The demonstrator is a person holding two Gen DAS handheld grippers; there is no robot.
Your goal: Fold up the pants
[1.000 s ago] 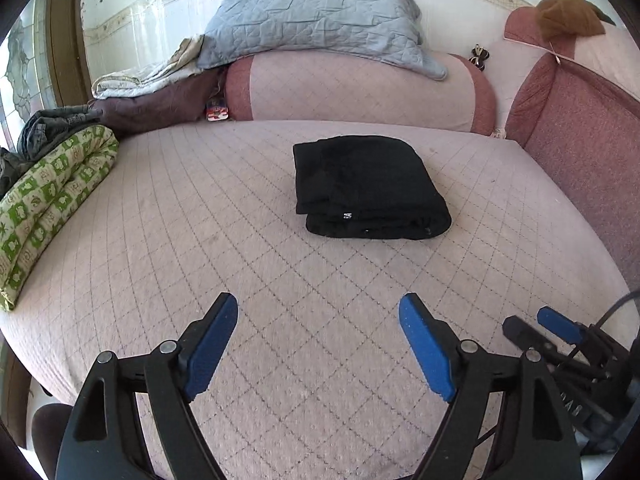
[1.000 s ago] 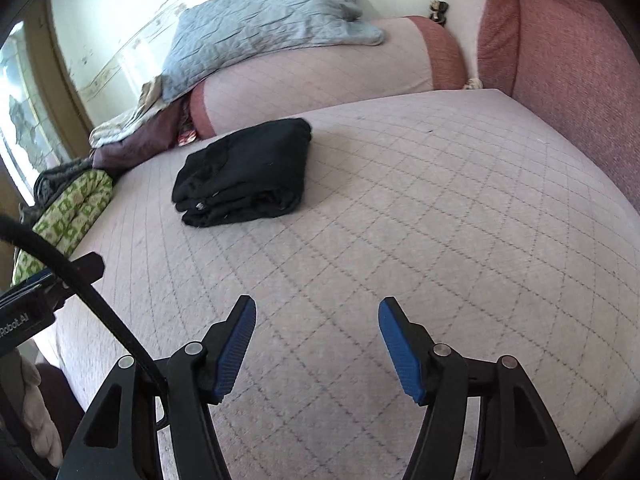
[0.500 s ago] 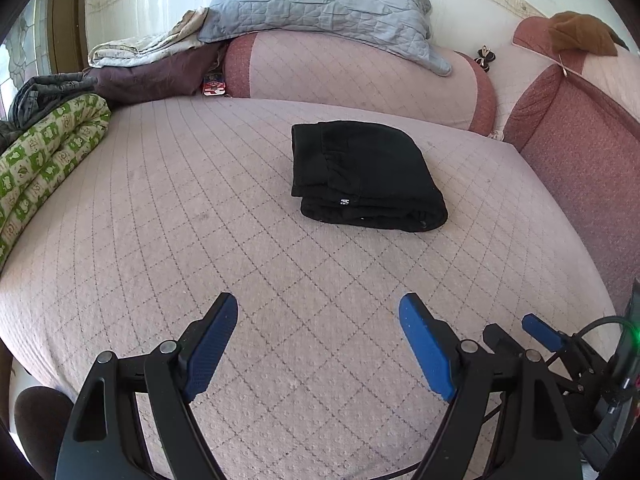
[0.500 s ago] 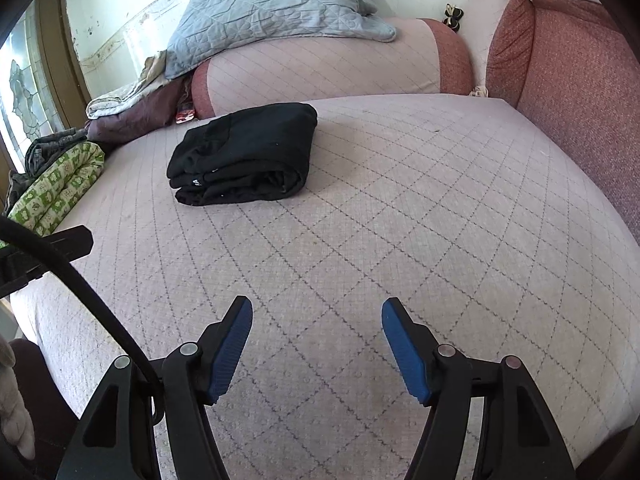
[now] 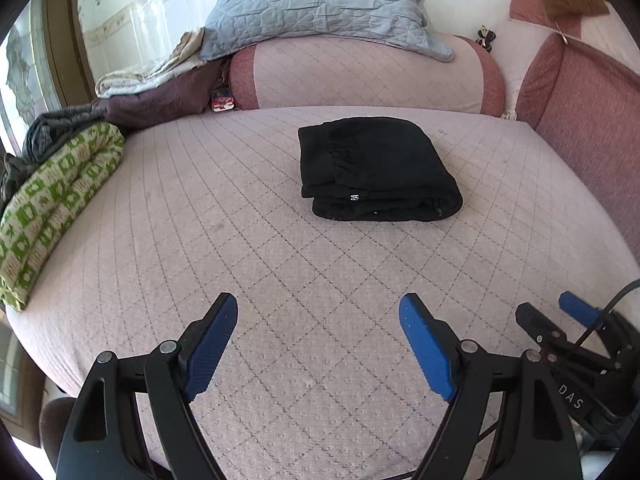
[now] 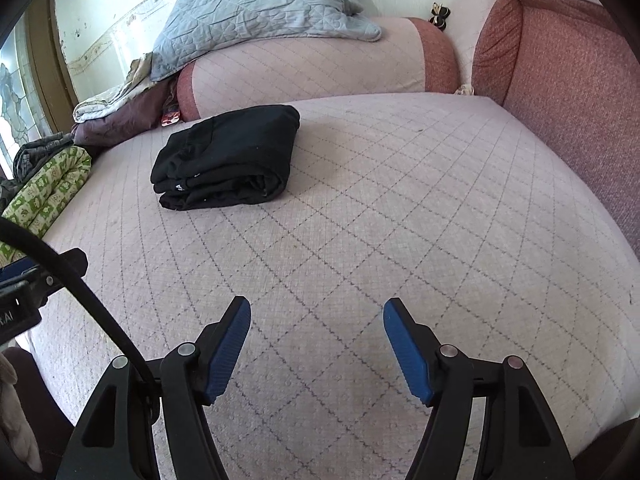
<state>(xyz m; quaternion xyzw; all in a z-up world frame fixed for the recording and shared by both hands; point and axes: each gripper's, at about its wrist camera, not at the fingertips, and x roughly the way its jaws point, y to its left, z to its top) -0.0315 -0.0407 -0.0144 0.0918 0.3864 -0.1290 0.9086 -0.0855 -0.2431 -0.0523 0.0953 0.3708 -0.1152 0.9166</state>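
On the bed [image 5: 280, 280], black pants [image 5: 376, 168] lie folded into a compact stack, so folding looks finished. Left claw [image 5: 318, 344] and right claw [image 6: 317, 344] hover wide open, empty, well apart from them.

the left wrist view looks forward and slightly down from low over the near edge of the pale pink quilted mattress [image 5: 240, 208], between the spread blue-padded fingers of the left gripper [image 5: 318, 340], facing the folded black fabric pants [image 5: 376, 168] almost head-on and well apart from them. the right wrist view sits just to its right at a similar height, looking past the right gripper [image 6: 316, 344], so the pants [image 6: 228, 156] fall to its upper left. both share the mattress [image 6: 400, 200], the grey quilted pillow [image 5: 320, 0] [image 6: 256, 8] and the green patterned rolled blanket [image 5: 52, 208] [image 6: 48, 188].
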